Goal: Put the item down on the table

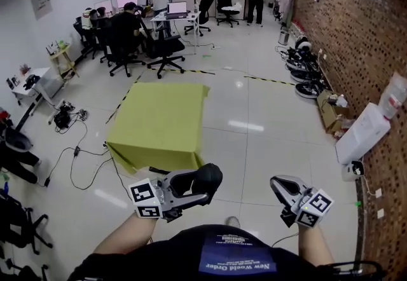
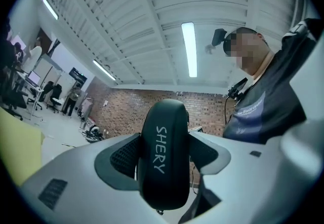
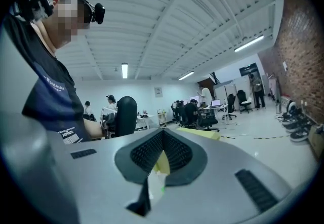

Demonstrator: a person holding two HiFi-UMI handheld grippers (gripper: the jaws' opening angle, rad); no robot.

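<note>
A black, rounded oval item (image 2: 163, 157) with white print on it sits clamped between the pads of my left gripper (image 2: 164, 153). In the head view the left gripper (image 1: 202, 185) holds the item (image 1: 208, 177) in the air at waist height, short of the table. The table (image 1: 162, 122), draped in a yellow-green cloth, stands ahead on the floor with nothing on it. My right gripper (image 1: 278, 184) hangs to the right, its jaws pressed together and empty. The right gripper view shows the right gripper (image 3: 162, 149), the black item (image 3: 125, 115) and the table's edge (image 3: 200, 133) beyond it.
A brick wall (image 1: 356, 38) runs along the right, with white boards (image 1: 362, 133) and gear at its foot. Desks, office chairs (image 1: 164, 49) and people fill the back left. Cables (image 1: 79, 146) trail over the floor left of the table. Yellow-black tape (image 1: 267, 80) marks the floor.
</note>
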